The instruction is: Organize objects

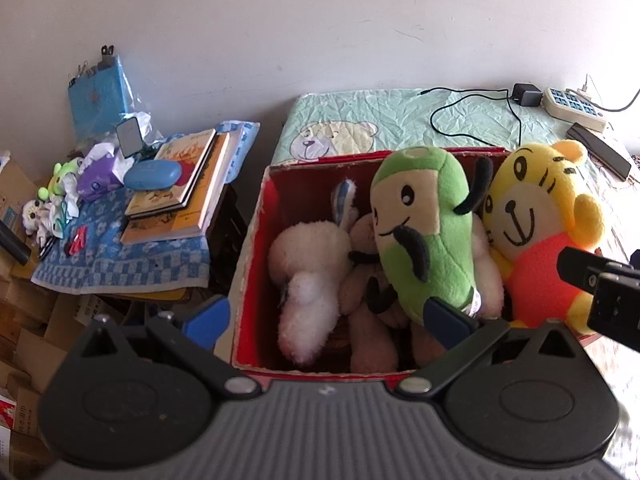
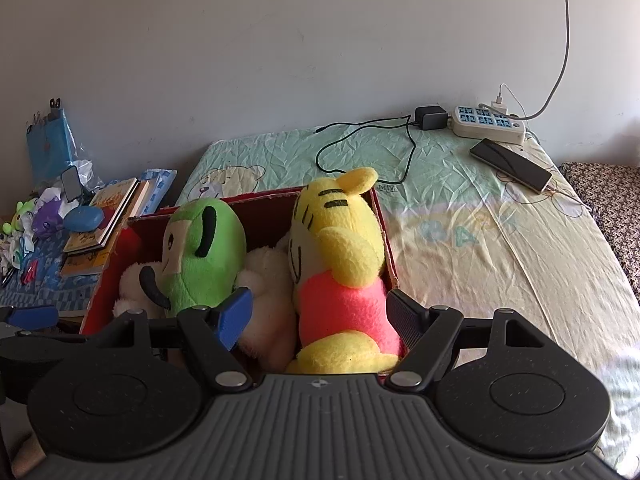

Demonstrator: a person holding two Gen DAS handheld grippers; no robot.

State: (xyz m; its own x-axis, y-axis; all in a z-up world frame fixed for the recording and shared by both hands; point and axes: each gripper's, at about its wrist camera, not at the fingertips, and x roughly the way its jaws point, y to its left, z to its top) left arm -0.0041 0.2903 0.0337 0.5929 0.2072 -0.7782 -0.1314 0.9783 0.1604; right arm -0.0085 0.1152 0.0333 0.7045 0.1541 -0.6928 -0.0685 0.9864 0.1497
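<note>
Left gripper (image 1: 328, 316): black plastic body, ribbed grey centre plate, small cross mark stamped at plate's top edge. Two round black discs are set at either side, each with a raised inner circle. Black linkage arms are pinned by silver round-head screws. Both finger pads (image 1: 208, 320) are seen in blue.

Right gripper (image 2: 320, 316): same build, ribbed grey plate with a crosshair mark, twin discs, silver pivot screws. One finger pad (image 2: 236, 316) is blue; the other is seen as black with a fine ribbed texture. Light dust specks are noted on the discs.
</note>
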